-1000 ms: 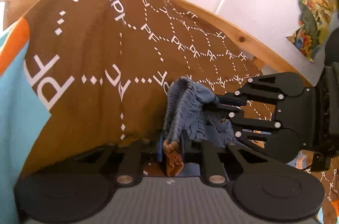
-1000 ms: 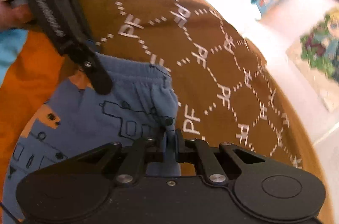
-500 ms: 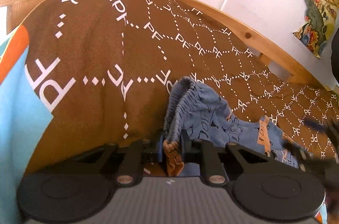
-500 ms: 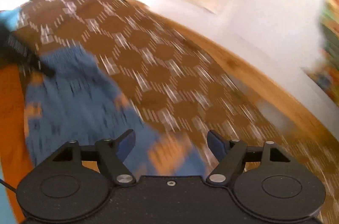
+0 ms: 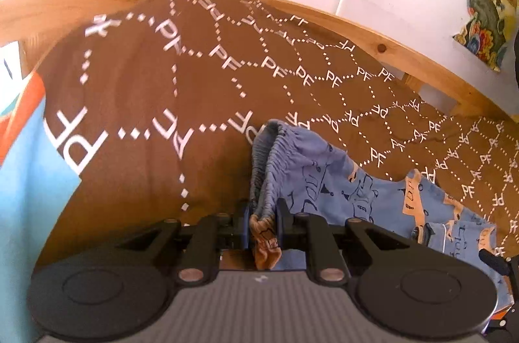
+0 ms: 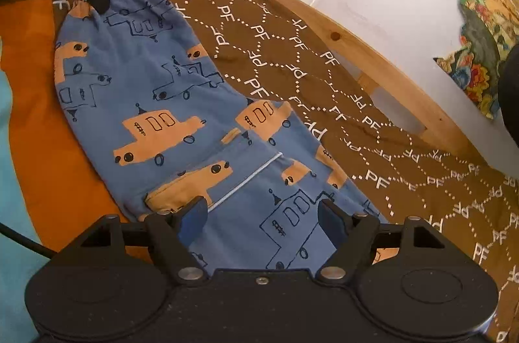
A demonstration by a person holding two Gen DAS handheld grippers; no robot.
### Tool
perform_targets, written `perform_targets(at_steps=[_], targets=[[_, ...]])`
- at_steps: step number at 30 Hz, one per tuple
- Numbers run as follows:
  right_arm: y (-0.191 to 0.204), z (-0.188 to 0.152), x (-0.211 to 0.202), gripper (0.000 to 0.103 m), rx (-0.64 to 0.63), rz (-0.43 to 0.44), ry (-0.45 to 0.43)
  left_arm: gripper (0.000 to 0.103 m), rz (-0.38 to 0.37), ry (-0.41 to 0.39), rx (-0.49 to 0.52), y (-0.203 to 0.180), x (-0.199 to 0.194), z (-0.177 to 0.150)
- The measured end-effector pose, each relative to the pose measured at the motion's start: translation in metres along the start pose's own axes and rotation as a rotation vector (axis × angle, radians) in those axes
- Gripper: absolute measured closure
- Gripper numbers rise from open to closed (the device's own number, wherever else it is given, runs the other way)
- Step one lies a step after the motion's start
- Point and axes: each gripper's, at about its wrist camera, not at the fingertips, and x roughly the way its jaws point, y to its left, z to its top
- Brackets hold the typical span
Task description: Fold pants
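Left tool (image 5: 262,224) pinching the waistband of the pants (image 5: 324,174), pressed tight on the gathered cloth. Right tool (image 6: 263,219) spread wide, empty, hovering over the lower part of the pants (image 6: 181,103). Pants lying flat on the brown blanket (image 6: 324,90), near its orange edge. Wooden bed frame (image 6: 373,57) beyond the blanket, along the wall.
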Motion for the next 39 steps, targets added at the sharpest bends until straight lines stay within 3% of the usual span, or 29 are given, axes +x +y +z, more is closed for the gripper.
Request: perform_targets(at_steps=[4,7,12,19,25,31,39], targets=[[-0.007,-0.004,0.0,0.019,0.06,0.007,0.0,0.086,0.044,-0.028,0.014,-0.013,-0.011,-0.001],[-0.009,-0.006,0.002,0.014,0.081,-0.001,0.0,0.086,0.078,-0.049,0.095,-0.028,-0.018,-0.001],[-0.007,-0.008,0.0,0.012,0.083,-0.026,-0.015,0.086,0.088,-0.059,0.119,-0.039,-0.023,0.002],[0.003,-0.008,-0.008,0.011,0.032,-0.088,-0.061,0.086,0.09,-0.046,0.162,-0.053,-0.031,0.008],[-0.005,-0.008,-0.018,0.008,0.068,-0.048,-0.114,0.087,0.12,-0.007,0.201,-0.077,-0.036,0.023],[-0.043,-0.012,-0.038,0.003,0.183,-0.067,-0.174,0.086,0.041,-0.049,0.331,-0.125,-0.052,0.028],[-0.109,-0.04,-0.053,0.002,0.258,-0.22,-0.08,0.086,-0.162,-0.057,0.487,-0.208,-0.053,0.01]])
